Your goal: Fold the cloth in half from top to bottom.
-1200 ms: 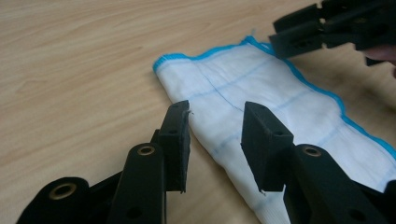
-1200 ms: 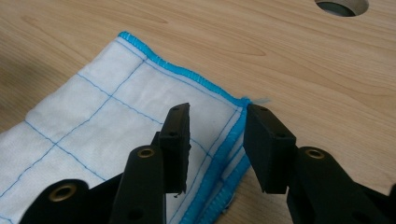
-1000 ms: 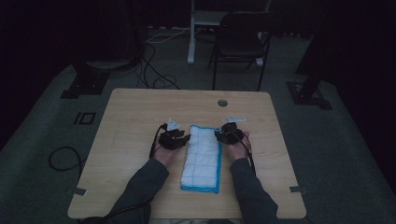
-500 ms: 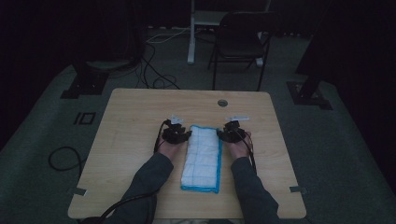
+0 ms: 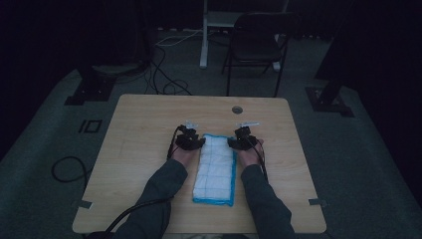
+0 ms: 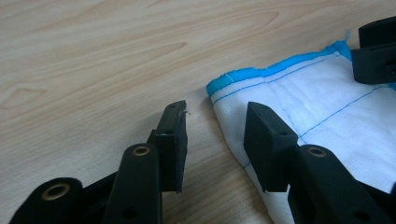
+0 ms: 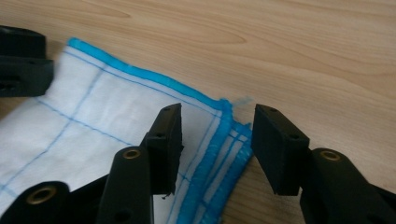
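A folded white cloth (image 5: 215, 169) with a blue hem lies flat on the wooden table (image 5: 139, 124), its long side running away from me. My left gripper (image 5: 190, 140) sits at the cloth's far left corner and my right gripper (image 5: 243, 140) at its far right corner. In the left gripper view the left gripper (image 6: 215, 112) is open, its jaws just having been opening, with the cloth's edge (image 6: 233, 116) in the gap, unpressed. In the right gripper view the right gripper (image 7: 217, 114) is open, also just having been opening, with the blue-hemmed corner (image 7: 224, 135) loose between its jaws.
A round cable hole (image 5: 237, 109) sits near the table's far edge. Beyond the table stand a dark chair (image 5: 259, 45) and a white post (image 5: 204, 35), with cables (image 5: 164, 74) on the floor. Dark stand feet (image 5: 92, 89) flank the table.
My left hand has edged a little toward the cloth's far corner. The right hand and the cloth stay where they were.
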`<state>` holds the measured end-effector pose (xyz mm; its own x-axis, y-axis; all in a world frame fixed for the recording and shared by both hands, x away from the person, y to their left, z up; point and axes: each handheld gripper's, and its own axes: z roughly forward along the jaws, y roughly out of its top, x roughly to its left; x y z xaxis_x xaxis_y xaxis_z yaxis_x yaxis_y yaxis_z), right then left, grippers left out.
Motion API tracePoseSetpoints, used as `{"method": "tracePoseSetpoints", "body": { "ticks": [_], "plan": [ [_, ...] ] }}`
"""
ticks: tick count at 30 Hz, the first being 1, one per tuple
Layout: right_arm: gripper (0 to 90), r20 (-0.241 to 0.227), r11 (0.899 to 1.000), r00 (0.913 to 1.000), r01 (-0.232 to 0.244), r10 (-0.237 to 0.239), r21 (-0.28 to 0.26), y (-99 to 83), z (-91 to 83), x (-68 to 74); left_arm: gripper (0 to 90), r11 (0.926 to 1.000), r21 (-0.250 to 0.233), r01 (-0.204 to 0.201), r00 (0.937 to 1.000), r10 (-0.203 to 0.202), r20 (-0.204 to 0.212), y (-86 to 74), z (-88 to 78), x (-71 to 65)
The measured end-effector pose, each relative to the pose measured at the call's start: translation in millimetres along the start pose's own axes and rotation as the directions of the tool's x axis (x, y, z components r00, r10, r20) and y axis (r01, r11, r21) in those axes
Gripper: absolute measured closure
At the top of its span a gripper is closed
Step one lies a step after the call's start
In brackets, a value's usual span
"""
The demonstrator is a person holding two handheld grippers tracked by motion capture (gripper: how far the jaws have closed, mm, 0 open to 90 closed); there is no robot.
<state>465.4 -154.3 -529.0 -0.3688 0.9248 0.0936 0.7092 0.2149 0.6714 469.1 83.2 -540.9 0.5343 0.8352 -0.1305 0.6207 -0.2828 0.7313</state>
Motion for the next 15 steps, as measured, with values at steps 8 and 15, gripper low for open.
{"method": "tracePoseSetpoints", "body": {
  "ticks": [8,15],
  "plan": [
    [56.9,0.011,0.999,0.9996,-0.027,0.027,0.029,-0.1,2.5,-3.9,55.9,0.9998,0.004,-0.022,0.9992,0.022,-0.035,4.6,5.6,-3.9],
    [78.3,-0.019,0.999,0.9995,-0.024,0.025,0.027,0.1,3.3,-2.5,71.7,0.9981,0.054,-0.030,0.9987,0.032,-0.040,10.1,6.4,-10.9]
  ]
}}
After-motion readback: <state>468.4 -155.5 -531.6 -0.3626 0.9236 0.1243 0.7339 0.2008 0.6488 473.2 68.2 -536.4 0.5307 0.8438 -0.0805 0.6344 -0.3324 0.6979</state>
